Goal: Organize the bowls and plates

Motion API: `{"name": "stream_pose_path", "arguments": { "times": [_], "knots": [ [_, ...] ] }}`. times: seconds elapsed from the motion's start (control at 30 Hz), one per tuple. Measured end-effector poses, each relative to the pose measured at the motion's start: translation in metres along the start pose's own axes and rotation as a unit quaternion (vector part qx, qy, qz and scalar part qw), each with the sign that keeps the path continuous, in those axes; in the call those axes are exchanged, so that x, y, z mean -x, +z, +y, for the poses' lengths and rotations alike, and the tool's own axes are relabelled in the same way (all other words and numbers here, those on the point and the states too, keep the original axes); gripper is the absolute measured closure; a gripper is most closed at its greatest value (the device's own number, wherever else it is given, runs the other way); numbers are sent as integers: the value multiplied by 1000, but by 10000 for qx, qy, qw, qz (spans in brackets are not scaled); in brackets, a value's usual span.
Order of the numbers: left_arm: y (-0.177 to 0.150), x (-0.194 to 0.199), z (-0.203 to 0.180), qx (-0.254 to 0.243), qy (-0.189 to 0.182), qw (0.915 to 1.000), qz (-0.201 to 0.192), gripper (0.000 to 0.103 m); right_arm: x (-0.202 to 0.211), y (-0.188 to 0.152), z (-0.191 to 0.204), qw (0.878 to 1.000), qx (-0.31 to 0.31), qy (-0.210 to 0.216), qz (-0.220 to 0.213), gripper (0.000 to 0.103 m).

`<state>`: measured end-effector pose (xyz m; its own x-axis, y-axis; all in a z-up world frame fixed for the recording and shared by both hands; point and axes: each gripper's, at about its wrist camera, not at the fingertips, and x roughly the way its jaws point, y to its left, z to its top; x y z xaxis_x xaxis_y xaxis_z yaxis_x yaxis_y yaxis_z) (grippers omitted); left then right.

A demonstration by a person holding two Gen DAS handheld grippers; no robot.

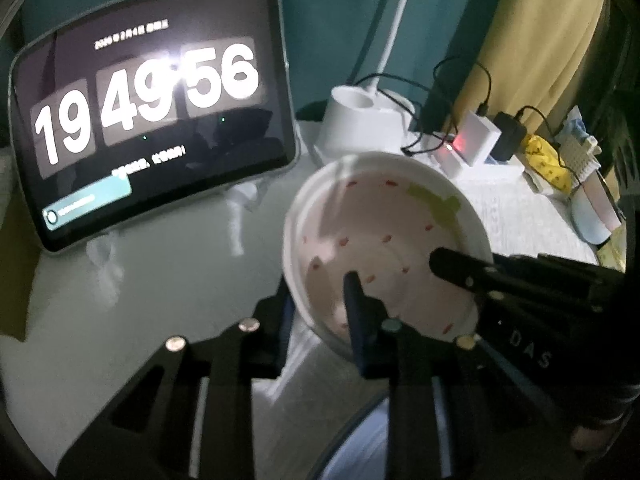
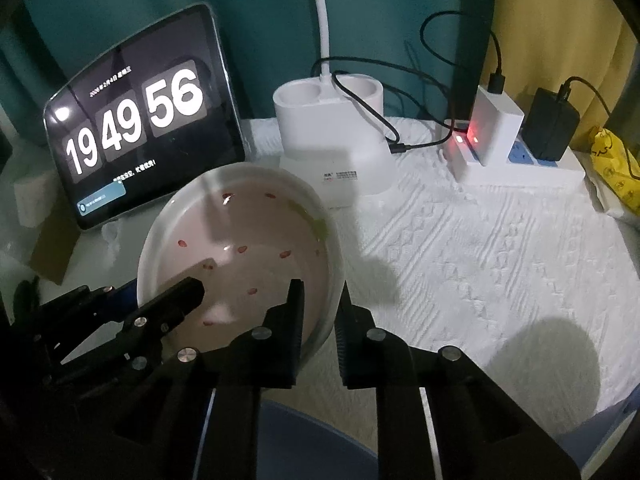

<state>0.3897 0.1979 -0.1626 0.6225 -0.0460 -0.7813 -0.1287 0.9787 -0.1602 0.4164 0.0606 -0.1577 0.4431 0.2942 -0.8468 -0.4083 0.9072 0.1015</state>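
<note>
White speckled bowl [image 2: 240, 248] pinched at nine by left gripper [image 1: 320, 284], four by right gripper [image 2: 320, 300] — lift together next, level.

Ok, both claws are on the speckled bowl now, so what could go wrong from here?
1. The left claw and right claw each pinch only the rim of the bowl; uneven pulling could let the glossy rim slip or twist out.
2. The tablet stands propped just behind the bowl; a swing toward it could topple it.
3. The lamp base and loose cable sit nearby; a wide carry might snag them.
</note>
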Motion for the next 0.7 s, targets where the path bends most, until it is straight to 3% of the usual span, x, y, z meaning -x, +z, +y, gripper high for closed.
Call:
{"name": "stream_pose_path", "arguments": {
  "times": [0.7],
  "knots": [
    [-3,59,-32,-186,-78,9981,-589,78,75,-14,-11,9974,-23,33,-718,88]
  ]
}}
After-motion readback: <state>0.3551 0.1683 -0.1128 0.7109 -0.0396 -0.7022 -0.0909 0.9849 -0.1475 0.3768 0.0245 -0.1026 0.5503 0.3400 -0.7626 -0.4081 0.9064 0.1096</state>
